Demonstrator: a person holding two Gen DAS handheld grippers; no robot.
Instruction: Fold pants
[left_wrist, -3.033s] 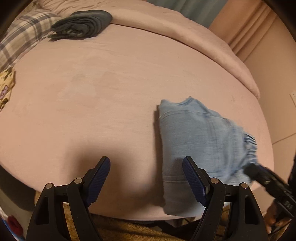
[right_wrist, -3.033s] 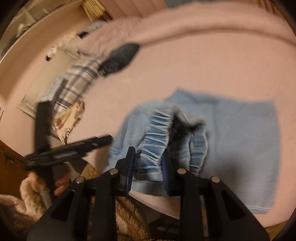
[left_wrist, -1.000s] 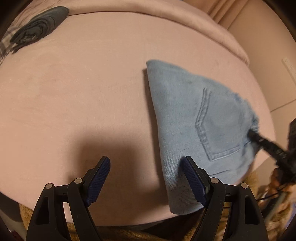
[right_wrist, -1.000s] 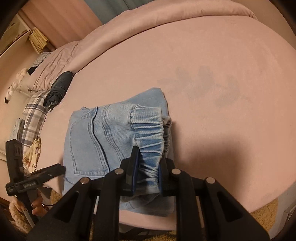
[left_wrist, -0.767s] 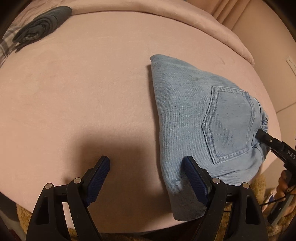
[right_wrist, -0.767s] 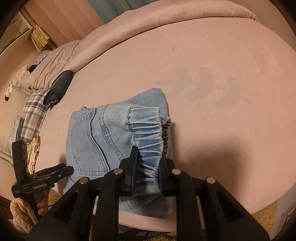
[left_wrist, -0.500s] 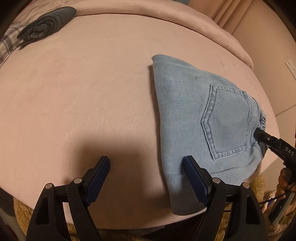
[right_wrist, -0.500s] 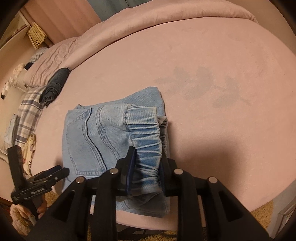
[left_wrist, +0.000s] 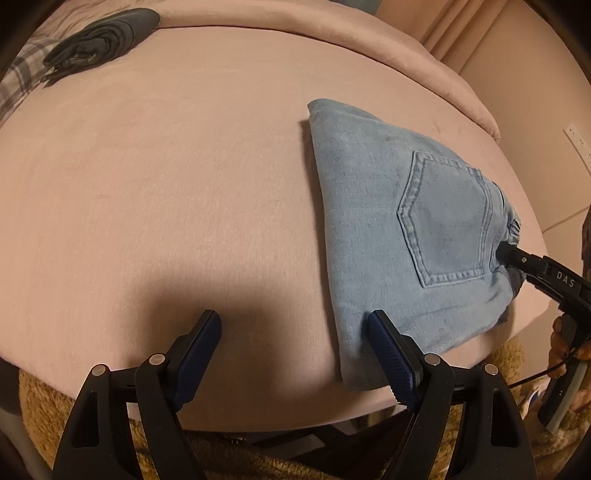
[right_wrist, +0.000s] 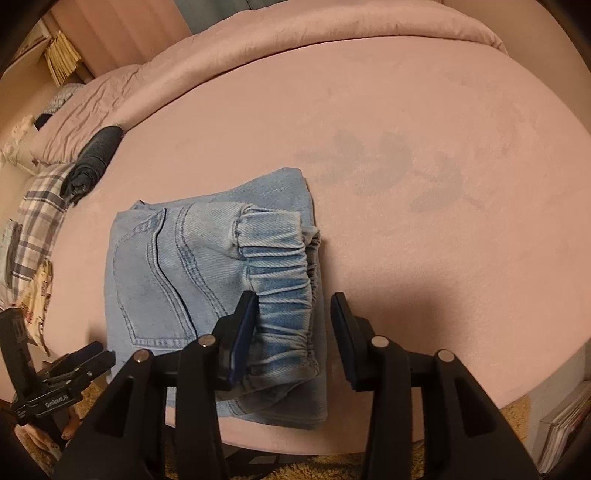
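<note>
The light blue denim pants (left_wrist: 399, 218) lie folded into a compact stack near the front edge of the pink bed (left_wrist: 166, 166), back pocket facing up. In the right wrist view the pants (right_wrist: 192, 266) show their elastic waistband toward the camera. My right gripper (right_wrist: 293, 314) is open, its jaws spread on either side of the waistband. It also shows at the right edge of the left wrist view (left_wrist: 517, 258). My left gripper (left_wrist: 291, 328) is open and empty, just left of the stack's near corner, and shows at the lower left of the right wrist view (right_wrist: 85, 354).
A rolled dark garment (left_wrist: 99, 40) lies at the bed's far left, next to plaid cloth (right_wrist: 37, 218). A pink duvet (right_wrist: 332, 33) is bunched along the far side. Brown fuzzy rug (left_wrist: 44, 413) lies below the bed edge.
My right gripper has opened and let go of the waistband, which now rests on the stack. The left gripper stays open and has barely moved.
</note>
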